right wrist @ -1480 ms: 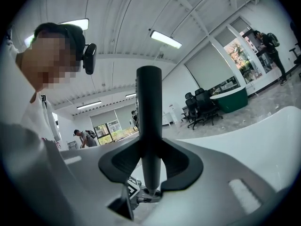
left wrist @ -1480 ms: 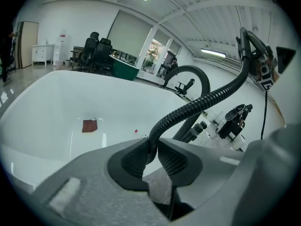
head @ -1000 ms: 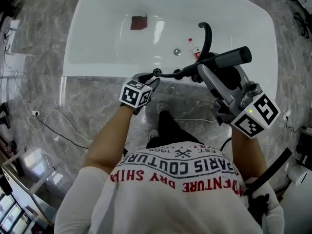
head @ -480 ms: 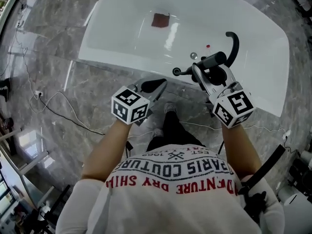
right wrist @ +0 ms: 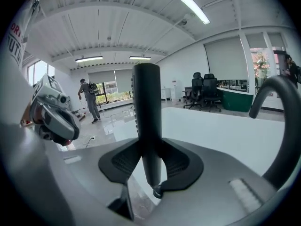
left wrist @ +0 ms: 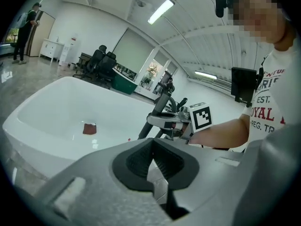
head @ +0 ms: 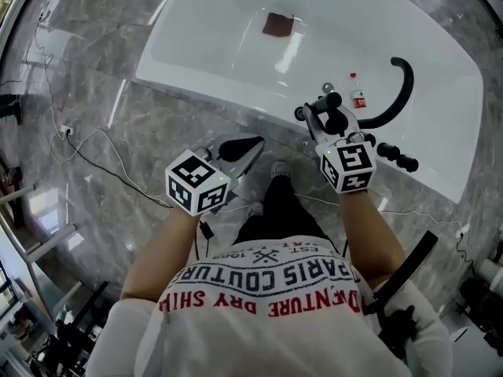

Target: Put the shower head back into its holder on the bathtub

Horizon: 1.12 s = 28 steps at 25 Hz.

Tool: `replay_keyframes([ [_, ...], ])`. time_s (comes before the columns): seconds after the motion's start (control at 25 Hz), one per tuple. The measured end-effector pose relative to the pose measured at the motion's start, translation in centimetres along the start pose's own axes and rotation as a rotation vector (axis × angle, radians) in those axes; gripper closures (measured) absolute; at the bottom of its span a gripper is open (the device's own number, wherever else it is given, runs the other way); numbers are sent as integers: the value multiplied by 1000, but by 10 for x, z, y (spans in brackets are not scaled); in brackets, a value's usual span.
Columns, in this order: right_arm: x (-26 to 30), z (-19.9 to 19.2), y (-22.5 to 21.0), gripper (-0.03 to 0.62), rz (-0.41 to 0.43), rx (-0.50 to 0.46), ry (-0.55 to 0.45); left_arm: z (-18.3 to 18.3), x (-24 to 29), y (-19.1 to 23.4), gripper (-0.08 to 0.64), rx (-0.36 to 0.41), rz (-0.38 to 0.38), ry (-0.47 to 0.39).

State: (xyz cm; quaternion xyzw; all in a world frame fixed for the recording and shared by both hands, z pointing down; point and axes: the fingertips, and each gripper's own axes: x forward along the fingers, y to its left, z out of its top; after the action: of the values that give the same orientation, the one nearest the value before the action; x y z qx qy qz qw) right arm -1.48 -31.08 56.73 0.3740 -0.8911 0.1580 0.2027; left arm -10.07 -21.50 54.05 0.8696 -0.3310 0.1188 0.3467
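My right gripper [head: 324,108] is shut on the black shower head [head: 333,118], over the near rim of the white bathtub [head: 220,93], just left of the curved black faucet spout [head: 402,93]. In the right gripper view the shower head's handle [right wrist: 146,107] stands upright between the pads of the right gripper [right wrist: 148,149]. My left gripper [head: 253,144] is shut on nothing and hangs over the floor, short of the tub rim. The left gripper [left wrist: 153,147] looks across at the right gripper's marker cube [left wrist: 201,118]. Black fittings [head: 397,159] sit on the rim to the right.
A brown cloth [head: 277,24] lies on the tub floor, and a small red-capped bottle [head: 357,93] and a drain [head: 328,89] are near the spout. Cables [head: 86,163] trail over the grey marble floor at left. Office chairs and a standing person [right wrist: 89,100] are far off.
The right gripper has come down with the shower head to the tub rim beside the spout. The left gripper has shut with nothing in it and drawn back from the rim.
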Motion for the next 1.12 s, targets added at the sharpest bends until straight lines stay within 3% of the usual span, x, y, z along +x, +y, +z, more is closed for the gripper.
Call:
replay_keyframes([
  [0.28,35,-60,-7,457,-56,6,104,-18,-15,16,558,-34,58,34],
  [0.44,41,-81,-8,457,-46,-3,133,-18,-14,17,558,-25,63,45],
  [0.96,47,-92,2,450,39,-41,144,-12,5,17,558,-22,48,59],
  [1.12,37,-84,6,369,55,-11,137,-1,4,9,558,-3,30,46],
])
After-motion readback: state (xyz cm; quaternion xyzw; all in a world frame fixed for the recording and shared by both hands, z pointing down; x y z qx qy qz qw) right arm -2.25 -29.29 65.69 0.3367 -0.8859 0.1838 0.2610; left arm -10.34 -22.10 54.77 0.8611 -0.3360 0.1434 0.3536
